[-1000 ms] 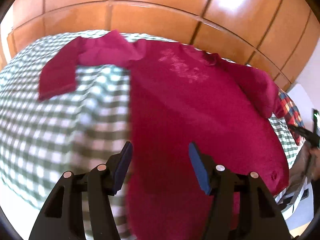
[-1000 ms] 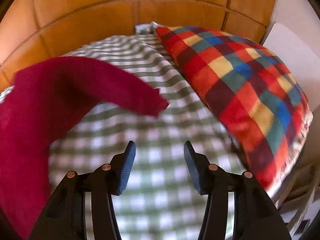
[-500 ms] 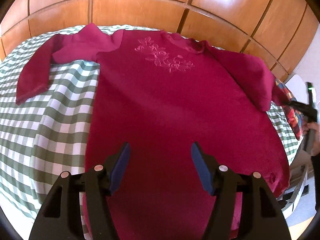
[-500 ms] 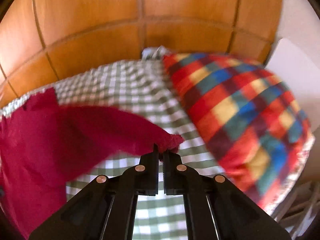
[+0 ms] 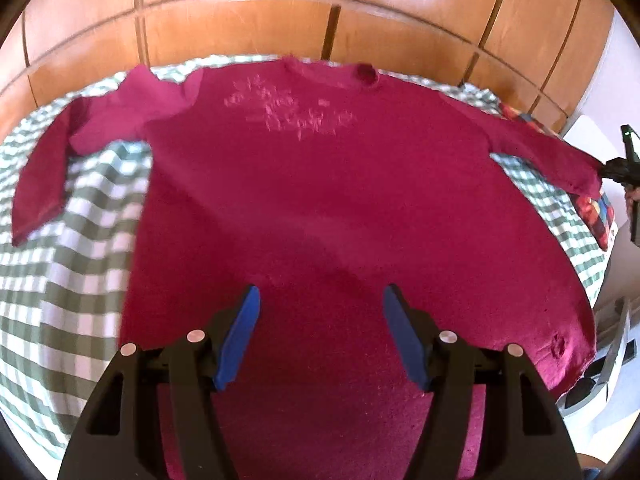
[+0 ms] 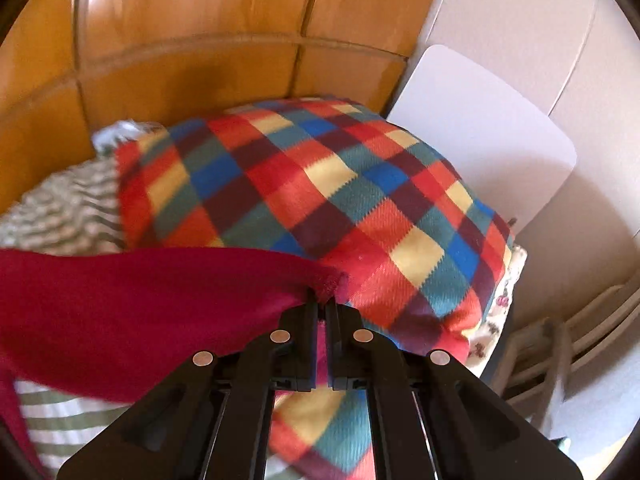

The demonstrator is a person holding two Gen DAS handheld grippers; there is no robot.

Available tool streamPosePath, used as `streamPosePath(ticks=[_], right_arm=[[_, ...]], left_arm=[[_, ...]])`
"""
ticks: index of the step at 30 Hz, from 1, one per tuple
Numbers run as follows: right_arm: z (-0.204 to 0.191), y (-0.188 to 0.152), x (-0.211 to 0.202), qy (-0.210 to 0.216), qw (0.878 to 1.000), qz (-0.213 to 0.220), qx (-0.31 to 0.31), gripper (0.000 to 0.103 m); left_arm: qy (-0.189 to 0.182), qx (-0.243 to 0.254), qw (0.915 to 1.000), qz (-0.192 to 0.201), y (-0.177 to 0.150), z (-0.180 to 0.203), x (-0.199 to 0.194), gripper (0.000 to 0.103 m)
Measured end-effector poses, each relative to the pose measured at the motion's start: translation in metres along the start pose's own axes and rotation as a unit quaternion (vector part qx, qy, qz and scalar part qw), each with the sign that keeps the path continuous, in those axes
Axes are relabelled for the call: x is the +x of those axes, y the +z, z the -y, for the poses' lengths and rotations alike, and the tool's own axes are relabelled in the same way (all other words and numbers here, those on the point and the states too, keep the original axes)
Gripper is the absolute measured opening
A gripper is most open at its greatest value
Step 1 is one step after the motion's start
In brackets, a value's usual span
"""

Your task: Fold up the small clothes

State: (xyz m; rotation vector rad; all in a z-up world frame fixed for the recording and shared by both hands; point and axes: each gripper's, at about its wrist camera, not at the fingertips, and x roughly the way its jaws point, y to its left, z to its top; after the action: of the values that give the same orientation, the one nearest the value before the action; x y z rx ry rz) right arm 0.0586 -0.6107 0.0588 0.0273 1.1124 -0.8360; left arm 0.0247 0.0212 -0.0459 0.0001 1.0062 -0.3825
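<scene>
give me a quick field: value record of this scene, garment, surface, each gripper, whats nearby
garment: dark red sweater, front up, spread flat
surface: green-and-white checked cover
left sleeve: bent, lying on the cover
right sleeve: cuff pulled out sideways
left gripper: open, above the lower body of the sweater, holding nothing
right gripper: shut on the cuff
nearby: multicolour checked cushion, wooden panelling

left gripper hangs with jaws spread wide, holding nothing; right gripper is clamped on the sleeve cuff.
</scene>
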Motion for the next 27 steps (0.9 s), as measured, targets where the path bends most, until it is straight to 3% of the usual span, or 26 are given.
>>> streamPosePath(ticks=[3, 6, 7, 8, 9, 10, 12, 14, 17, 19, 21, 23, 27], right_arm=[[-0.014, 0.000, 0.018, -0.034, 0.999, -0.003, -0.017, 0.002], [-0.020, 0.002, 0.021, -0.023, 1.000, -0.007, -0.016, 0.008], [-0.020, 0.002, 0.015, -0.010, 1.000, -0.006, -0.013, 0.030], [-0.020, 0.001, 0.009, -0.003, 1.000, -0.002, -0.009, 0.071], [-0.019, 0.000, -0.003, -0.001, 1.000, 0.015, -0.003, 0.085], [-0.019, -0.002, -0.016, -0.004, 0.999, 0.038, 0.003, 0.090], [-0.026, -0.004, -0.039, 0.006, 0.998, 0.061, -0.001, 0.091], [-0.045, -0.011, -0.061, 0.049, 0.996, 0.067, -0.020, 0.091], [-0.095, -0.031, -0.094, 0.120, 0.988, 0.079, -0.062, 0.091], [-0.134, -0.048, -0.112, 0.171, 0.978, 0.077, -0.091, 0.091], [-0.182, -0.070, -0.127, 0.227, 0.964, 0.064, -0.123, 0.091], [-0.230, -0.095, -0.140, 0.270, 0.949, 0.048, -0.154, 0.091], [-0.304, -0.138, -0.165, 0.308, 0.927, 0.047, -0.209, 0.091]], left_arm=[[-0.003, -0.008, 0.9999, -0.014, -0.006, 0.000, 0.005, 0.066], [0.005, 0.007, 0.9999, -0.013, -0.009, 0.004, 0.002, 0.066], [0.002, 0.005, 0.9999, -0.013, -0.011, 0.003, 0.000, 0.066], [-0.003, 0.001, 0.9999, -0.012, -0.010, 0.000, -0.003, 0.066], [-0.006, -0.008, 0.9999, -0.007, -0.010, -0.006, -0.007, 0.066], [-0.008, -0.018, 0.9998, 0.000, -0.009, -0.011, -0.012, 0.066], [-0.009, -0.049, 0.9986, 0.019, -0.007, -0.029, -0.022, 0.068], [0.005, -0.089, 0.9951, 0.044, -0.003, -0.054, -0.036, 0.068], [0.079, -0.151, 0.9826, 0.074, -0.001, -0.100, -0.053, 0.068], [0.153, -0.198, 0.9654, 0.073, -0.003, -0.137, -0.060, 0.068], [0.190, -0.216, 0.9546, 0.077, -0.007, -0.159, -0.066, 0.068], [0.221, -0.213, 0.9473, 0.093, -0.008, -0.176, -0.074, 0.068], [0.272, -0.141, 0.9465, 0.102, 0.005, -0.179, -0.071, 0.068]])
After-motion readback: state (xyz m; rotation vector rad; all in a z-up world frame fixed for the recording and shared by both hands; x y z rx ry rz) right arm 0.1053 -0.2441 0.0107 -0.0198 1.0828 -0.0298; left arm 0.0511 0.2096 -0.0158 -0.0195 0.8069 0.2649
